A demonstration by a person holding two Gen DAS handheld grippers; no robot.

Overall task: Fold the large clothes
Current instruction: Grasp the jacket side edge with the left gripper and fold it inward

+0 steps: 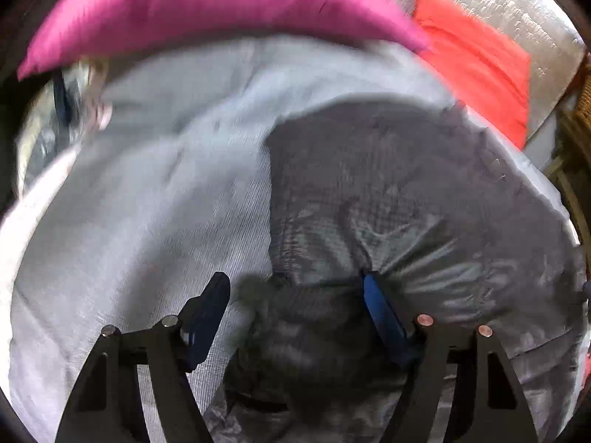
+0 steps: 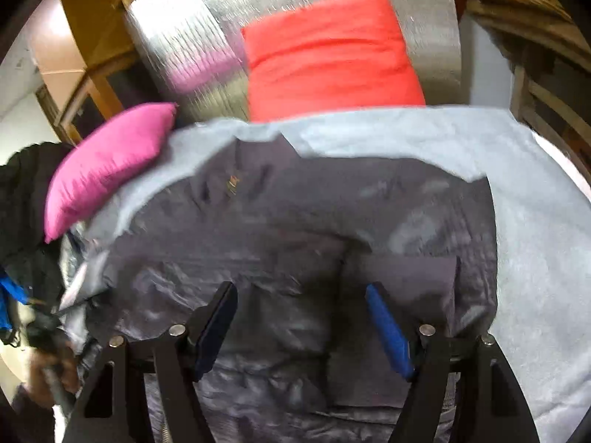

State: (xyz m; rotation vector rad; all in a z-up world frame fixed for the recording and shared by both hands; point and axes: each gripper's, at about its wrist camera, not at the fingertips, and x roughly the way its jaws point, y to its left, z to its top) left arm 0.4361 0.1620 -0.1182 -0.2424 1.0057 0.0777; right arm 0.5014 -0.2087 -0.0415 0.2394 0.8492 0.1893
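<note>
A dark grey garment [image 2: 295, 229] of thin, shiny, crinkled fabric is seen spread over a pale grey-blue sheet [image 2: 535, 221] with a soft, matte, finely ribbed weave. Fine quilted or grid-like stitching is made out on the garment in the left wrist view [image 1: 388, 184], where its edge runs down the middle of the frame and the sheet [image 1: 147, 203] is exposed to the left. Creases in the cloth are seen radiating from the blue pad of one finger.

The left gripper [image 1: 295, 288] is shown with its fingers spread wide; a bunched fold of the dark cloth lies between them, and one pad touches the fabric. Nothing is seen clamped. The right gripper [image 2: 301, 295] is likewise held wide apart above the middle of the garment, with no cloth pinched.

A plump magenta pillow [image 2: 107, 166] of smooth, slightly glossy cloth is noted at the sheet's far-left corner, and a rectangular red-orange cushion [image 2: 328, 55] lies beyond the far edge. Behind these, a silvery, reflective, dimpled panel [image 2: 177, 29] is recorded, with woodwork [image 2: 92, 37] beside it. Both views are blurred, so finer details cannot be told. No containers are discernible.
</note>
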